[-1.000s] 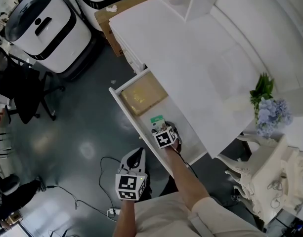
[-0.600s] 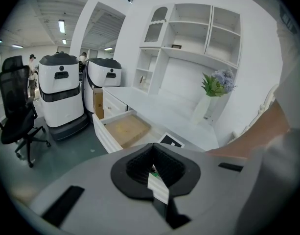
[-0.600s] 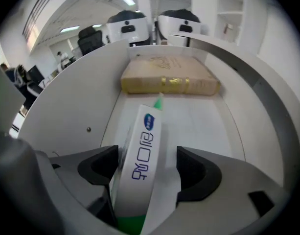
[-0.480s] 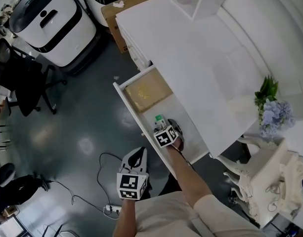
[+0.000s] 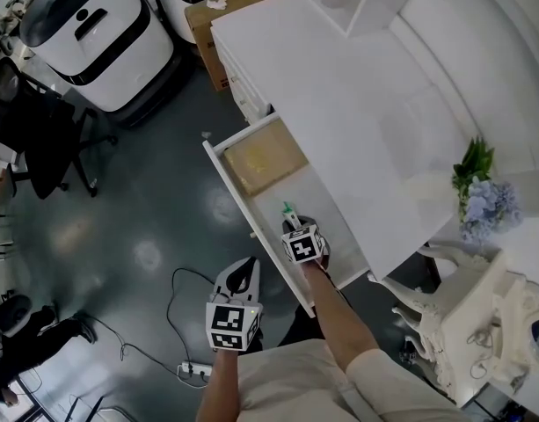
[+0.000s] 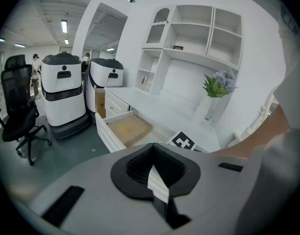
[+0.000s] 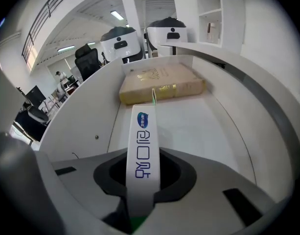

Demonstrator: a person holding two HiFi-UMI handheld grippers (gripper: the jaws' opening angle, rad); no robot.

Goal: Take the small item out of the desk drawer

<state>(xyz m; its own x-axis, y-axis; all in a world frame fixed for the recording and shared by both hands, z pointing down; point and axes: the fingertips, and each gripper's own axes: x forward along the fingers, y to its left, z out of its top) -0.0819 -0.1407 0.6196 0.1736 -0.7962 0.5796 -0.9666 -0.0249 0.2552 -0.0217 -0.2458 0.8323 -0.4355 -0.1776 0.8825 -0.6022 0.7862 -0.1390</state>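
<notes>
The white desk drawer (image 5: 227, 193) stands pulled out. My right gripper (image 5: 295, 229) reaches down into its near end and is shut on a small white box (image 5: 289, 210) with a green edge. In the right gripper view the box (image 7: 143, 131) shows blue print and sticks out forward from the gripper (image 7: 144, 174); the jaws have just been closing with this box between them. A flat tan book (image 7: 162, 84) lies at the drawer's far end (image 5: 262, 161). My left gripper (image 5: 242, 272) hangs over the floor to the left of the drawer, shut (image 6: 154, 173), holding nothing.
The white desk top (image 5: 357, 104) runs along the drawer's right side. Two white machines (image 5: 84, 33) and a cardboard box (image 5: 221, 16) stand at the back left. A black office chair (image 5: 40, 148), a floor cable with power strip (image 5: 194, 372) and a flower vase (image 5: 480, 196) are near.
The small box lay broad in the drawer ahead of the right gripper; now it shows narrow between the jaws. Both grippers have hardly moved.
</notes>
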